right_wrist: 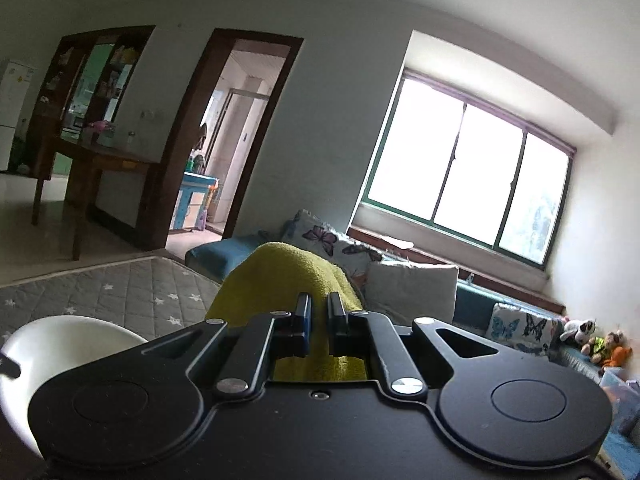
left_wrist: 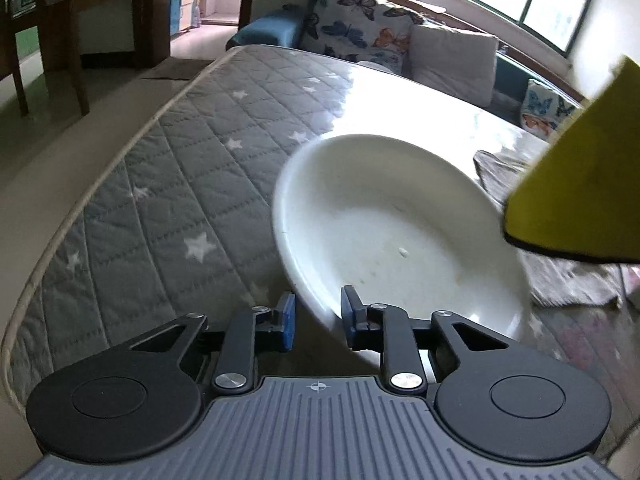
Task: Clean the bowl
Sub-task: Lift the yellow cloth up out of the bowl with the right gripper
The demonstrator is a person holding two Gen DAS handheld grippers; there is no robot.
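A white shallow bowl [left_wrist: 396, 232] is held tilted above the mattress, with small crumbs and faint smears on its inside. My left gripper [left_wrist: 318, 316] is shut on the bowl's near rim, one blue pad outside and one inside. A yellow cloth [left_wrist: 580, 184] hangs at the right edge of the left wrist view, just over the bowl's right rim. In the right wrist view my right gripper [right_wrist: 318, 320] is shut on that yellow cloth [right_wrist: 280, 276], which drapes forward over the fingertips. The bowl [right_wrist: 60, 356] shows at the lower left there.
A grey quilted mattress [left_wrist: 168, 184] with white stars lies under the bowl. A grey rag [left_wrist: 560, 280] lies on it at the right. Butterfly cushions [left_wrist: 360, 28] and a white pillow [left_wrist: 452, 60] line the far side under a window [right_wrist: 468, 176]. A wooden table [right_wrist: 100, 164] stands by the doorway.
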